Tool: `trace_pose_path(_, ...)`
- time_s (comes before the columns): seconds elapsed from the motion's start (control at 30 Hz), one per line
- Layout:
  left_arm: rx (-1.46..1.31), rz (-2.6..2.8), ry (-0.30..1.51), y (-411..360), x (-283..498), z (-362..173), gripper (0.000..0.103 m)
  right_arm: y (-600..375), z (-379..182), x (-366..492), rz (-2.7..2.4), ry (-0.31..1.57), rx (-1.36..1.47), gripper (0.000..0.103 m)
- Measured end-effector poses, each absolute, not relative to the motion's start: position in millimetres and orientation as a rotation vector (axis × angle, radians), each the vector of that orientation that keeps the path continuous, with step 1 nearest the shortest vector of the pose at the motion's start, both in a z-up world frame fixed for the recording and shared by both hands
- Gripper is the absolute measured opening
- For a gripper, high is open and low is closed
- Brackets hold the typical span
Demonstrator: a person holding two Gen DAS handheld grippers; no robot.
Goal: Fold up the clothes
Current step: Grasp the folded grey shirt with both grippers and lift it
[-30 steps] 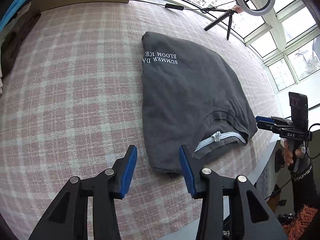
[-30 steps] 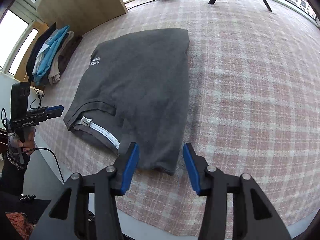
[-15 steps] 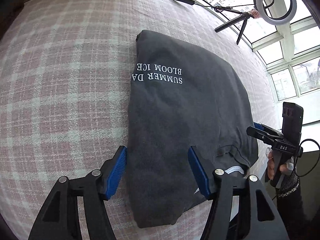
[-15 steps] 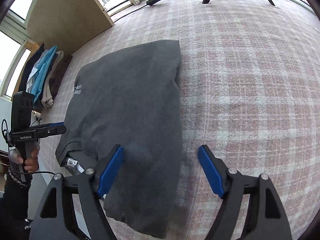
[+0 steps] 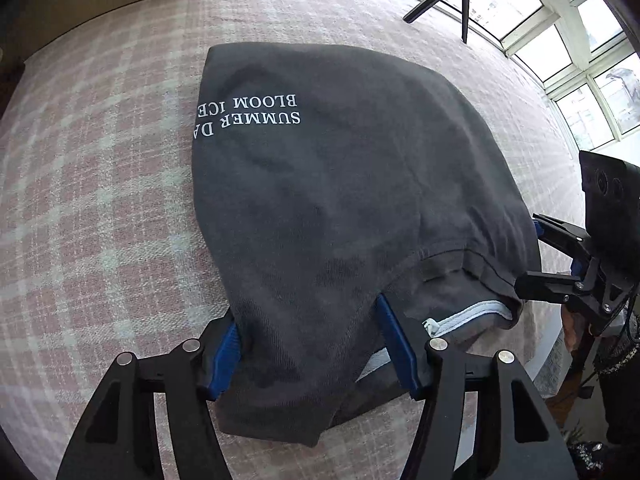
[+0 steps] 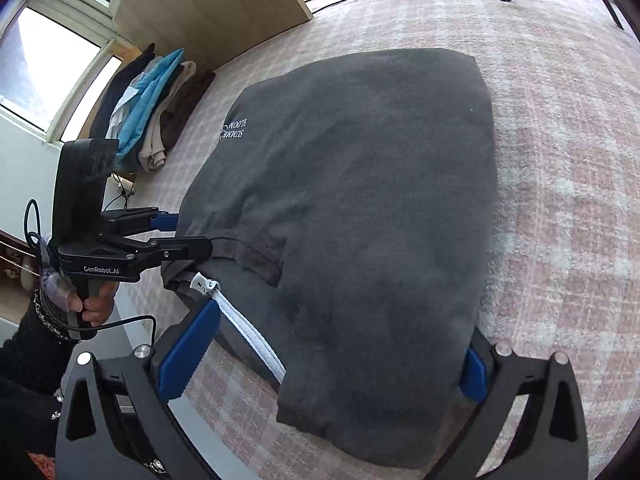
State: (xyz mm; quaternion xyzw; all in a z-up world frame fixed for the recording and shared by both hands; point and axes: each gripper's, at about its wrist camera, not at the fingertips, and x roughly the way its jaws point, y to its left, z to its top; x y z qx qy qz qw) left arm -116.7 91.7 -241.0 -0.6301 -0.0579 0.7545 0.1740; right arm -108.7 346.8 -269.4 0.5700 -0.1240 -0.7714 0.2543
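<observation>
I had pushed both wide-open tools, left tool (image 5: 316, 354) and right tool (image 6: 320, 360), over the shirt's (image 5: 340, 200) near edge (earlier just short).

A pink plaid cloth (image 5: 100, 200) covers the counter. A tripod (image 5: 448, 0) stands near the windows (image 5: 580, 92). A wooden board (image 6: 208, 4) leans beyond.

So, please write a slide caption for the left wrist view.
Open left gripper straddles the near edge of a folded dark grey T-shirt on a pink plaid tablecloth.
</observation>
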Motion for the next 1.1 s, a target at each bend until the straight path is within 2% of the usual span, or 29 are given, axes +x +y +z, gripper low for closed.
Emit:
trace_pose_path(0.13, -1.790, 2.176, -0.116, 98, -112, -238, 0.052, 331, -255, -104, -2.157, -0.135, 1.581, 0.103)
trace_pose_path(0.2, -1.787, 2.192, -0.070, 103, -108, -236, 0.047, 333, -248, -100, -2.165, -0.053, 1.599, 0.103)
trace_pose_path(0.23, -1.775, 2.203, -0.072, 105, -106, -235, 0.044, 332, -248, -100, -2.160, -0.043, 1.595, 0.103)
trace_pose_path(0.3, -1.745, 2.224, -0.090, 107, -102, -234, 0.025, 336, -246, -100, -2.130, -0.081, 1.559, 0.102)
trace_pose_path(0.37, -1.713, 2.245, -0.109, 110, -97, -233, 0.024, 344, -244, -101, -2.093, -0.134, 1.509, 0.091)
trace_pose_path(0.43, -1.701, 2.253, -0.148, 111, -95, -232, 0.021, 353, -244, -105, -2.101, -0.137, 1.515, 0.067)
trace_pose_path(0.47, -1.710, 2.247, -0.186, 110, -96, -232, 0.020, 359, -245, -109, -2.109, -0.161, 1.535, 0.027)
trace_pose_path(0.5, -1.718, 2.241, -0.223, 110, -97, -232, 0.019, 365, -246, -113, -2.118, -0.185, 1.554, 0.021)
trace_pose_path(0.57, -1.725, 2.235, -0.225, 112, -97, -230, 0.018, 372, -247, -119, -2.091, -0.244, 1.575, 0.021)
trace_pose_path(0.67, -1.718, 2.243, -0.242, 118, -99, -225, 0.017, 367, -242, -119, -2.090, -0.206, 1.571, 0.021)
trace_pose_path(0.8, -1.673, 2.258, -0.322, 116, -97, -208, 0.016, 381, -230, -124, -2.046, -0.423, 1.522, 0.019)
trace_pose_path(0.87, -1.630, 2.273, -0.313, 118, -96, -192, 0.016, 388, -212, -126, -2.037, -0.518, 1.454, 0.018)
trace_pose_path(0.97, -1.538, 2.307, -0.309, 116, -95, -159, 0.016, 386, -177, -131, -2.066, -0.530, 1.359, 0.018)
trace_pose_path(1.1, -1.440, 2.351, -0.286, 75, -98, -120, 0.015, 382, -138, -134, -2.099, -0.549, 1.283, 0.017)
